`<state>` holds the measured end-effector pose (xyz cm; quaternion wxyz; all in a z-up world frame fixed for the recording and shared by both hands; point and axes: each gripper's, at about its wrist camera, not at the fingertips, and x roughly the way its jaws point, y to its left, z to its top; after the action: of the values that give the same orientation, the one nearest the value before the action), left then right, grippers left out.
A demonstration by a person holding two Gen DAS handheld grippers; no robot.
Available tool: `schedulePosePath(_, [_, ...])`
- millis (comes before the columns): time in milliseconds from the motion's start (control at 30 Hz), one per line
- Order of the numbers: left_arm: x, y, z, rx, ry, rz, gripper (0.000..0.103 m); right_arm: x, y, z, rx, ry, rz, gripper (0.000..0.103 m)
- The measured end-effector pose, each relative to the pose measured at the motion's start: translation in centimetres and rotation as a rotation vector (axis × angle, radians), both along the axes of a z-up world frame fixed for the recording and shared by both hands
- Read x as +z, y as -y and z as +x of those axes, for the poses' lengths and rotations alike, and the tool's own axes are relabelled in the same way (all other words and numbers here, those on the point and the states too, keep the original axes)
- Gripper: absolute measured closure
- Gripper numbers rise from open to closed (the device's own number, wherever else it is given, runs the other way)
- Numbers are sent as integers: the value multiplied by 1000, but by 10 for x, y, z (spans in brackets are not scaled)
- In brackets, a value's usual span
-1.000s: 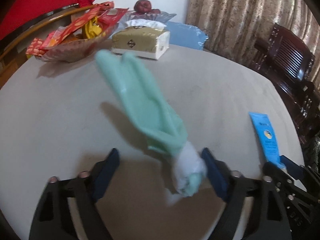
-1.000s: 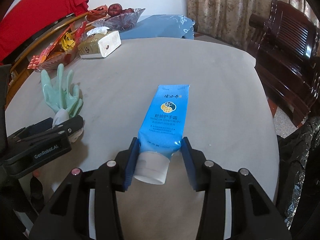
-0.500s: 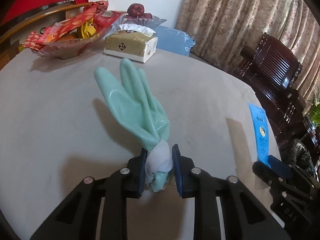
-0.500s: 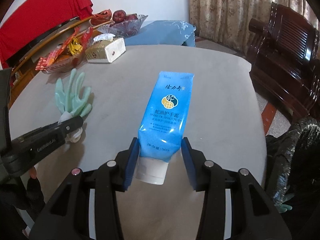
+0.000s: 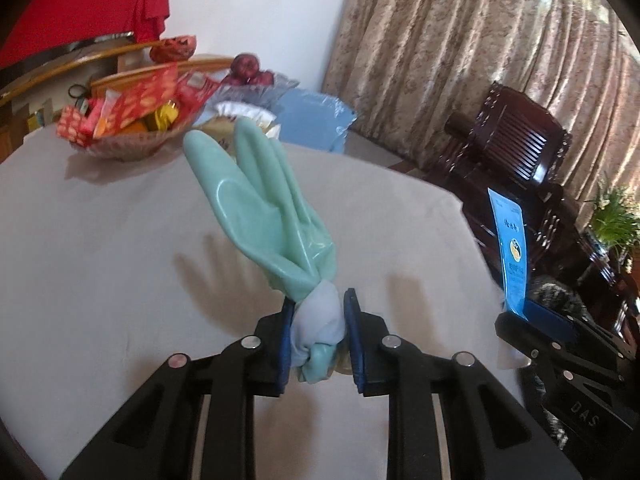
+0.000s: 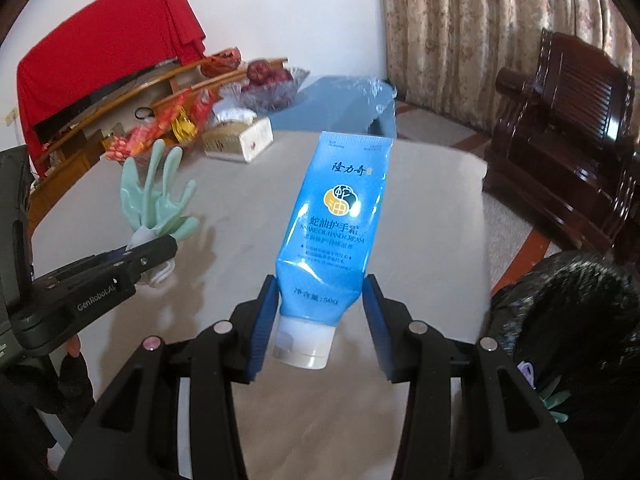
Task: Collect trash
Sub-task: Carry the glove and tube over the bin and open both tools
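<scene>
A round table with a beige cloth fills the near and middle ground, with a white plaster wall at the far side and a red fabric drape hanging at far left above curved light-wood shelving. Patterned beige floor-length curtains cover the far right, lit from behind by daylight. Dark carved wooden chairs stand to the right, and a light blue plastic-covered seat sits at the table's far edge.

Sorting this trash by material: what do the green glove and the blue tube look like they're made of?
Green glove: probably rubber or latex, smooth and slightly glossy, holding its shape above the left gripper; a pale lining, maybe fabric, bunches at the cuff.
Blue tube: apparently soft plastic, glossy and creased near the right gripper, with a white plastic cap.
</scene>
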<state>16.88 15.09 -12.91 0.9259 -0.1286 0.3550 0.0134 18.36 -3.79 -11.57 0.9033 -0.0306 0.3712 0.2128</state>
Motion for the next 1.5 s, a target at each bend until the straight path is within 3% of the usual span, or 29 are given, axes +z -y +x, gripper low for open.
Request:
schedulePosePath(467, [46, 53, -22, -124, 83, 14, 80, 48, 55, -35, -62, 81, 43, 61])
schedulePosePath(800, [66, 117, -26, -257, 130, 18, 80, 67, 118, -59, -166, 127, 40, 61])
schedulePosePath(1167, [72, 194, -24, -426, 156, 27, 80, 71, 196, -80, -303, 152, 22, 61])
schedulePosePath(1500, [48, 261, -8, -567, 117, 23, 80, 42, 248, -86, -402, 99, -11, 61])
